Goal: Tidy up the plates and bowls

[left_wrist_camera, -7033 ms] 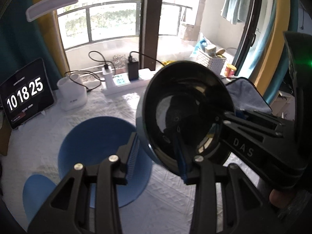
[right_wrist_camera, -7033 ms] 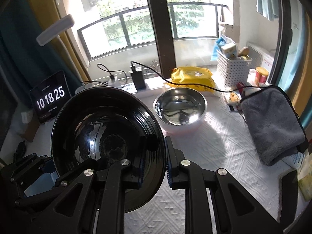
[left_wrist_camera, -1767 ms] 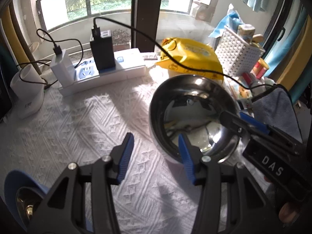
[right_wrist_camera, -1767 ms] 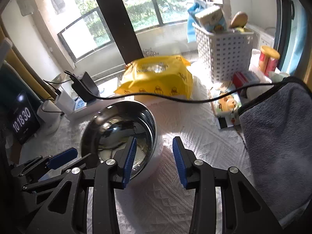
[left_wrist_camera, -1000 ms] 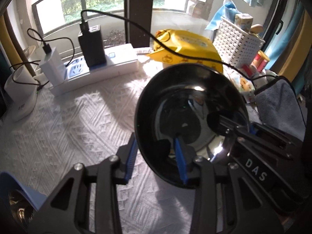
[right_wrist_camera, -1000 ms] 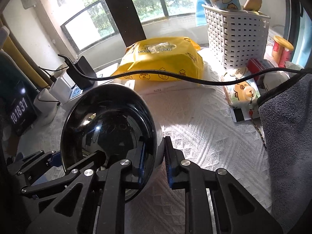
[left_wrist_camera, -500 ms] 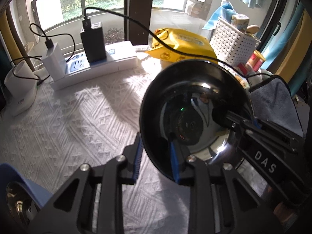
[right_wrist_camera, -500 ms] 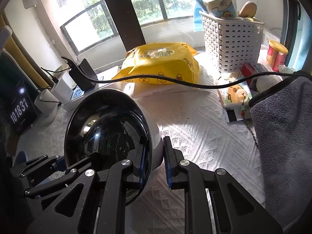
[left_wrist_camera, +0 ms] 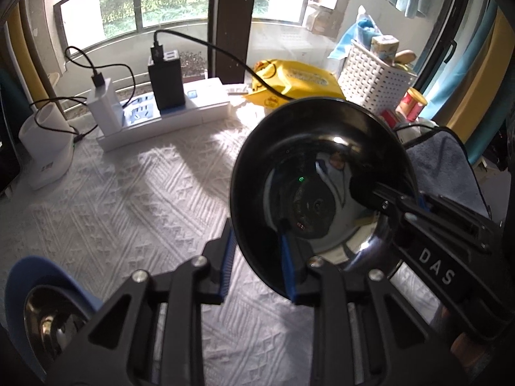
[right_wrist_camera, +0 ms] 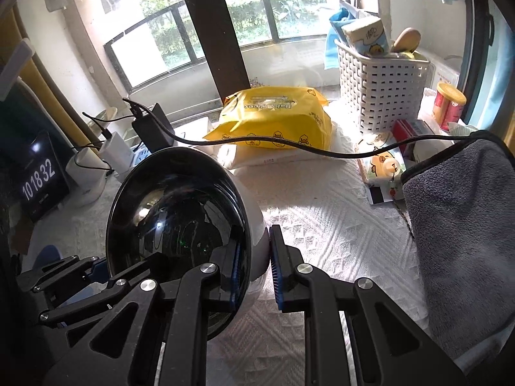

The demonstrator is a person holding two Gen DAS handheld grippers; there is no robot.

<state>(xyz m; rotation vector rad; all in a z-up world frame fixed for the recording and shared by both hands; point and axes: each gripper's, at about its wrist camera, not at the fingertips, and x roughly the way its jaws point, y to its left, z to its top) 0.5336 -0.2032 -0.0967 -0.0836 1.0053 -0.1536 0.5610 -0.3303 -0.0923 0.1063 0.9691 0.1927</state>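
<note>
A steel bowl with a white outside (left_wrist_camera: pixel 322 173) (right_wrist_camera: pixel 180 212) is held tilted above the white table mat (left_wrist_camera: pixel 128 199). My left gripper (left_wrist_camera: pixel 257 257) is shut on its near rim. My right gripper (right_wrist_camera: pixel 254 270) is shut on its opposite rim and shows in the left wrist view (left_wrist_camera: pixel 396 206). At the lower left of the left wrist view a blue plate (left_wrist_camera: pixel 19 276) holds a smaller steel bowl (left_wrist_camera: pixel 51 315).
A white power strip with chargers (left_wrist_camera: pixel 161 109), a white cup holder (left_wrist_camera: pixel 45 148), a yellow wipes pack (right_wrist_camera: pixel 273 119), a white basket (right_wrist_camera: pixel 383 90), a grey towel (right_wrist_camera: pixel 460 212) and a clock tablet (right_wrist_camera: pixel 38 177) ring the mat. A black cable (right_wrist_camera: pixel 289 148) crosses above the mat.
Both grippers closed on the steel bowl's rims about a second ago and have since lifted it off the mat and tipped it toward the left.
</note>
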